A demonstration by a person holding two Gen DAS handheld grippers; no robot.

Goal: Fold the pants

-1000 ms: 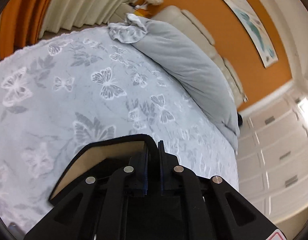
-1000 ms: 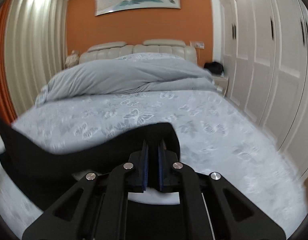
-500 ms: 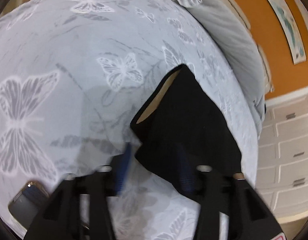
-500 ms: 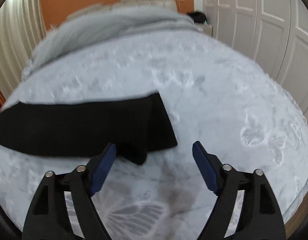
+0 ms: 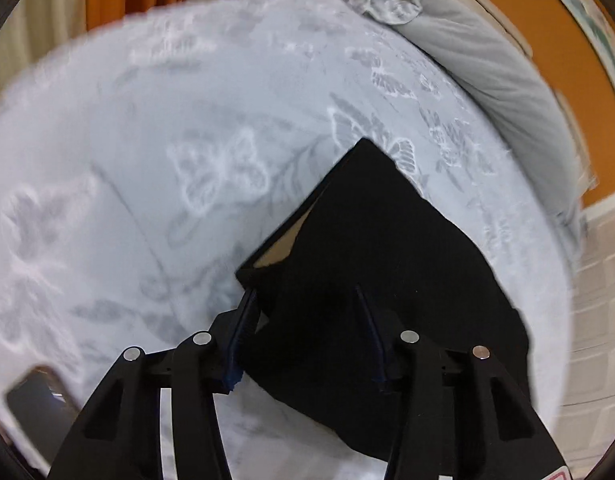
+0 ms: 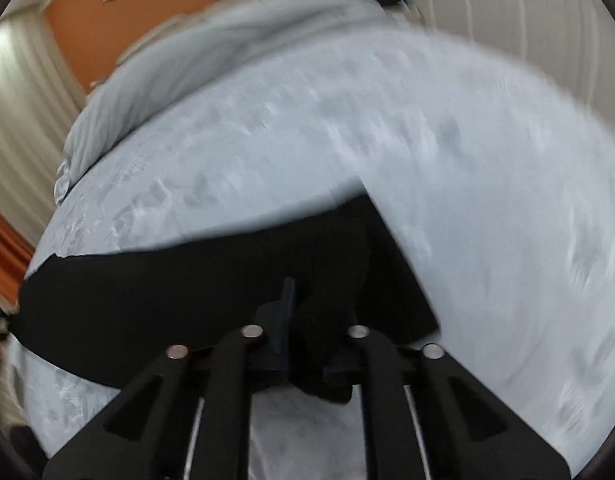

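The black pants (image 5: 387,264) lie flat on the pale blue butterfly bedspread (image 5: 147,160); a tan inner lining shows at the open end. My left gripper (image 5: 303,300) is open, its fingers straddling the near corner of that end. In the right wrist view the pants (image 6: 167,288) stretch as a long band to the left. My right gripper (image 6: 327,292) is open but narrower, its fingers over the fabric of the right end, with a fold between them. The view is blurred.
A grey duvet (image 5: 499,64) is bunched at the head of the bed, also seen in the right wrist view (image 6: 211,56). A phone (image 5: 39,396) lies on the bedspread at lower left. White wardrobe doors (image 6: 507,12) stand to the right.
Both grippers let go of the pants and opened a second ago. Since then both have come down over the pants' ends, and the right gripper's jaws have narrowed around the fabric.
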